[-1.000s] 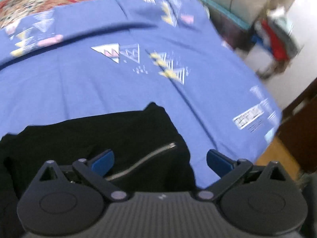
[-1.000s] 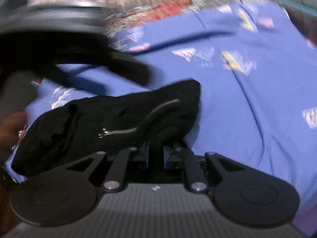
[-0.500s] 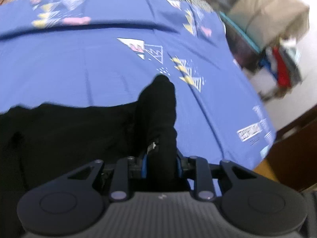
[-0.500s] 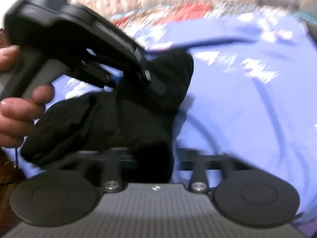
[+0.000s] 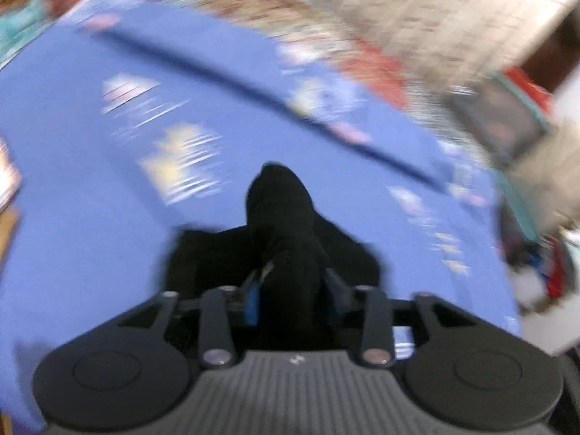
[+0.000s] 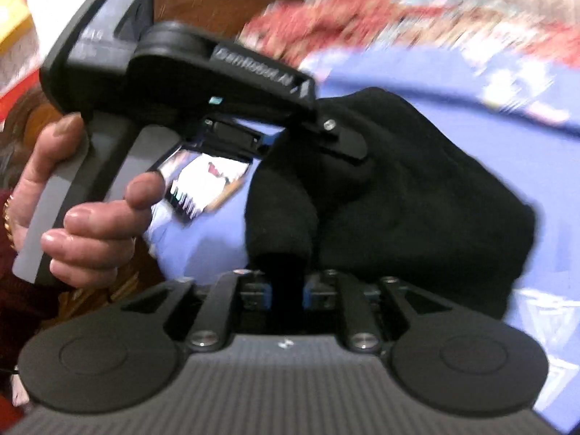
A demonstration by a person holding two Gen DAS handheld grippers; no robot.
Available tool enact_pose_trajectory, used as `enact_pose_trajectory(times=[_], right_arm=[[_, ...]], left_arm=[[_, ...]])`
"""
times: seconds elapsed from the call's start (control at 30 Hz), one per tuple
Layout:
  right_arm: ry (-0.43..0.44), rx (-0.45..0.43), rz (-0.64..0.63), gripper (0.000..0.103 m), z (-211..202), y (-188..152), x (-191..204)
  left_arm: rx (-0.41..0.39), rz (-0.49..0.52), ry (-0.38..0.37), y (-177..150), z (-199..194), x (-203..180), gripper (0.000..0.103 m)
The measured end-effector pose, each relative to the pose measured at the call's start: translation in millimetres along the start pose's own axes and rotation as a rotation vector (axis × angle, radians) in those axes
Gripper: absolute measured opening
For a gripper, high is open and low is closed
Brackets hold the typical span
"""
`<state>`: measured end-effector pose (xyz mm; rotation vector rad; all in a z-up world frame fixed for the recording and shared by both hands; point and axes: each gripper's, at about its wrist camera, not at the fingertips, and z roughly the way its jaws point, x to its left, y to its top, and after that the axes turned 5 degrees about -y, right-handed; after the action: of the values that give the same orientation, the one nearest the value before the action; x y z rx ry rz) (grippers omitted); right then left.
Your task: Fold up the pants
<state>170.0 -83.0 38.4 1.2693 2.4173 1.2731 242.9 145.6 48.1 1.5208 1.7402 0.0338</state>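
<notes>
Black pants [image 6: 417, 195] lay bunched on a blue patterned bed sheet [image 5: 90, 217], both ends lifted by the tools. Left tool [image 5: 291, 291] had a thick fold of the pants between its blue pads [image 5: 252, 302]; its jaws had just been opening, part-way apart, fabric filling the gap and touching both pads as far as the blur allowed. Right tool [image 6: 286, 295] likewise had a narrow bunch of the pants between its pads [image 6: 313, 295]; jaws had just been opening, cloth sat in the gap and seemed pressed from both sides. In the right wrist view the left tool [image 6: 340, 137] showed from the side, its finger dug into the top of the pants heap, a bare hand [image 6: 83, 217] wrapped round its grey handle [image 6: 61, 195]. Pants mass ran from that tool down to the right tool, draped over the sheet. A red patterned cover [image 5: 373, 69] lay beyond the sheet. Both views heavily motion-blurred, fine detail not readable
</notes>
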Motion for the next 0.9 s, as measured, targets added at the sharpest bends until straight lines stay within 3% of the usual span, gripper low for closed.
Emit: enact_pose_trajectory(times=[0.07,0.17,0.23,0.33,0.4,0.5,0.63,0.8,0.9], right_arm=[[-0.001,0.072,-0.027,0.041,26,-8,2],[0.035,0.056,-0.005,0.041,11,-15,-6],[0.03,0.002,0.025,0.041,-15,-16,-18],[-0.045,-0.071,0.138,0.045,-45,-28,-51],[-0.094,-0.086,0.263,0.06,-52,-42,-77],[-0.162,-0.079,0.473,0.074,-56,-70,-115],[-0.072,-0.057,0.688,0.081,-36,-78,-138],[0.033,0.014,0.738,0.086,-19,-66,-129],[0.035,0.04,0.708,0.088,0,-53,-118]], left_arm=[[0.048,-0.081,0.089,-9,14,33,0.053],[0.025,-0.158,-0.028,-22,5,59,0.066],[-0.016,-0.153,-0.043,-31,-7,61,0.088],[-0.062,-0.14,-0.071,-35,-17,64,0.103],[-0.041,-0.142,-0.1,-35,-11,64,0.103],[0.03,-0.135,-0.095,-38,9,65,0.103],[0.082,-0.193,-0.159,-57,30,75,0.103],[0.035,-0.223,-0.201,-69,30,75,0.103],[0.014,-0.285,-0.243,-70,35,82,0.102]])
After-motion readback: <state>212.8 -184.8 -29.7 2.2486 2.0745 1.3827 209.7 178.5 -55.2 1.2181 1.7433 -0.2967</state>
